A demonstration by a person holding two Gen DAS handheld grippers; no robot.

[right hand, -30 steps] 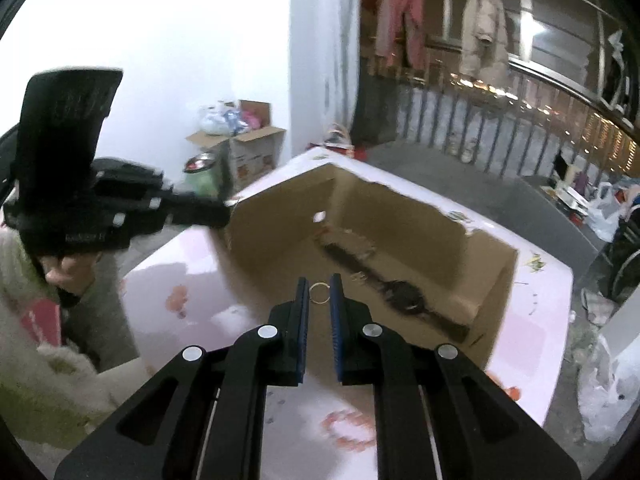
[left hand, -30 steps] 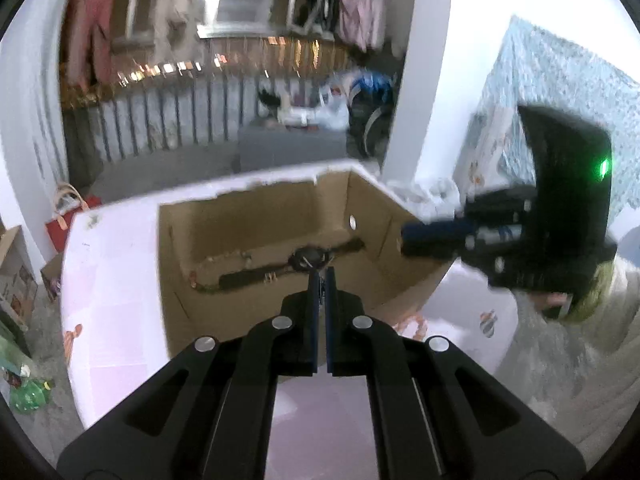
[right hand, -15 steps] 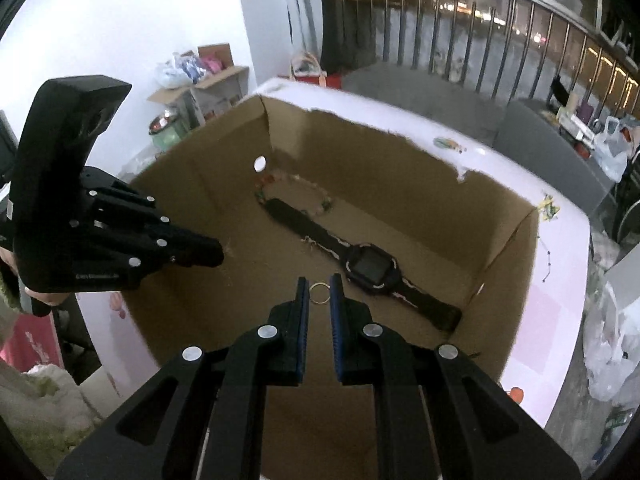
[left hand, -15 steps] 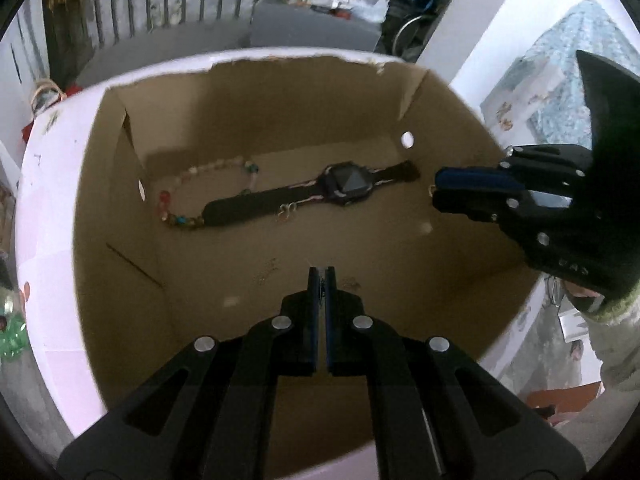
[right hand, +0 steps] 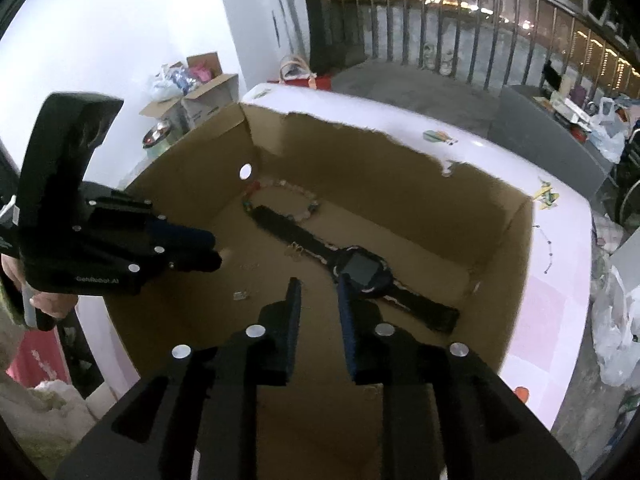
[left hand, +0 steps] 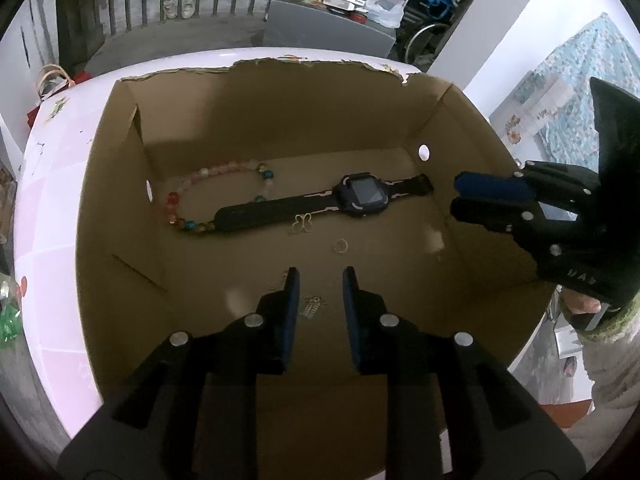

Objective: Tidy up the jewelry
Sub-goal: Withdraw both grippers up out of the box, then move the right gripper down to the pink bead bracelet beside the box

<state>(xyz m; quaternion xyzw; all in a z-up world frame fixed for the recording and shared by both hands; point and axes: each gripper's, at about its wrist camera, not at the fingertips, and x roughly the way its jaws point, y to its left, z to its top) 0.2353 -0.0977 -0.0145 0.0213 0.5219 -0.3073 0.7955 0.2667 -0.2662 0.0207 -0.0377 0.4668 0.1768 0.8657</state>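
Left wrist view, left gripper (left hand: 318, 276) just parted, empty, right gripper (right hand: 318, 286) likewise.

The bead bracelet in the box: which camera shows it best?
The left wrist view: the bracelet lies as an open loop with single coloured beads clear. The right wrist view shows it small in the far corner, partly under the watch strap.

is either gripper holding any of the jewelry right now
No. The left gripper and right gripper have just been opening; nothing sits between their jaws. The small ring lies loose on the box floor.
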